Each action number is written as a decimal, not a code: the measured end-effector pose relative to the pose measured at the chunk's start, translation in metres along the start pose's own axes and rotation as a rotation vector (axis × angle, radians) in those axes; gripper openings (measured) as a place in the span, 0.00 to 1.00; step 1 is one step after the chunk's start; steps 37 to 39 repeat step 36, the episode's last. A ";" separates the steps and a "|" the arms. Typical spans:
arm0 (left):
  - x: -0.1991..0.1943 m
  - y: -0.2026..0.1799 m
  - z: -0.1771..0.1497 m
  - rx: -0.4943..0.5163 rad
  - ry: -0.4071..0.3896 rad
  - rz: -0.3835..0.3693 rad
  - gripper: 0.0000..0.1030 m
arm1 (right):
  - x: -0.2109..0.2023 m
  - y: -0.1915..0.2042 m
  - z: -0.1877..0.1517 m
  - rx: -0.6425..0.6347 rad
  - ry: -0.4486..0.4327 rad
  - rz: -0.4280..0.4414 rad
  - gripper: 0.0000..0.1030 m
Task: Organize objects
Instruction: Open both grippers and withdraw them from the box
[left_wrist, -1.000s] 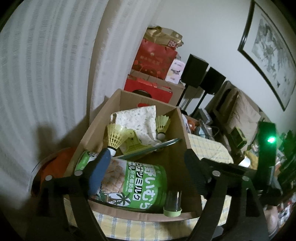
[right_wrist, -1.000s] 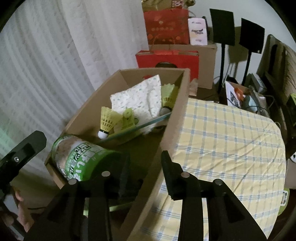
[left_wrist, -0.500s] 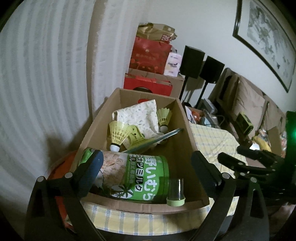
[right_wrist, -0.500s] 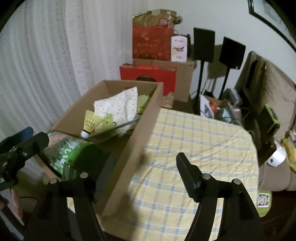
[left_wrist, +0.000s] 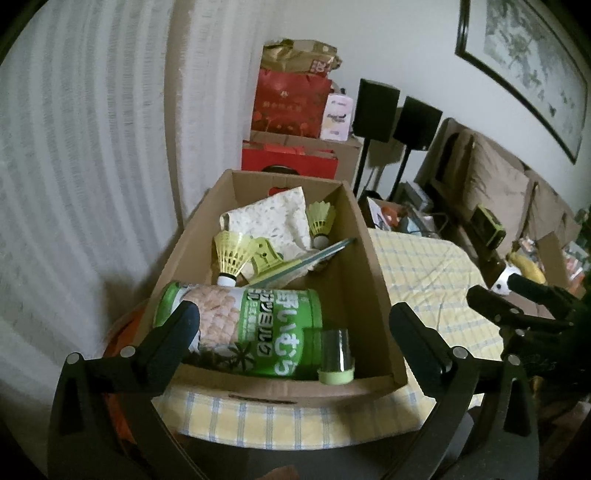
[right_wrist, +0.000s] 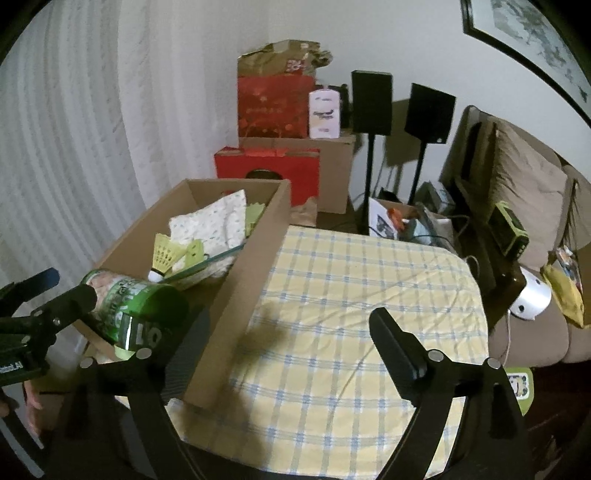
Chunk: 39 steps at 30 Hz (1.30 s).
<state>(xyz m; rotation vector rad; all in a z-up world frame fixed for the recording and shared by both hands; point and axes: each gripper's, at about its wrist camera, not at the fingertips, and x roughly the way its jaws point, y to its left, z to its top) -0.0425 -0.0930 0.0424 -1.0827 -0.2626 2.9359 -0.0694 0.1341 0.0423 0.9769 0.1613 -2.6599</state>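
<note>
While opening wide, left tool (left_wrist: 291, 328), right tool (right_wrist: 288, 332) hold nothing.

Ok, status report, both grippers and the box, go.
Left gripper and right gripper both opening, nothing between the jaws. Green can lies on its side in the cardboard box, with shuttlecocks. Nothing in the way.

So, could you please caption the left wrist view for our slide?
Open left claw before a cardboard box holding a green can and shuttlecocks.
</note>
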 end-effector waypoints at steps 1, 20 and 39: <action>-0.001 -0.001 -0.001 -0.001 0.005 0.001 1.00 | -0.003 -0.001 -0.001 0.007 -0.004 -0.007 0.90; -0.016 -0.029 -0.029 0.076 0.056 0.013 1.00 | -0.041 -0.029 -0.042 0.094 -0.022 -0.076 0.99; -0.016 -0.029 -0.030 0.072 0.046 0.034 0.99 | -0.047 -0.024 -0.050 0.081 -0.037 -0.094 0.99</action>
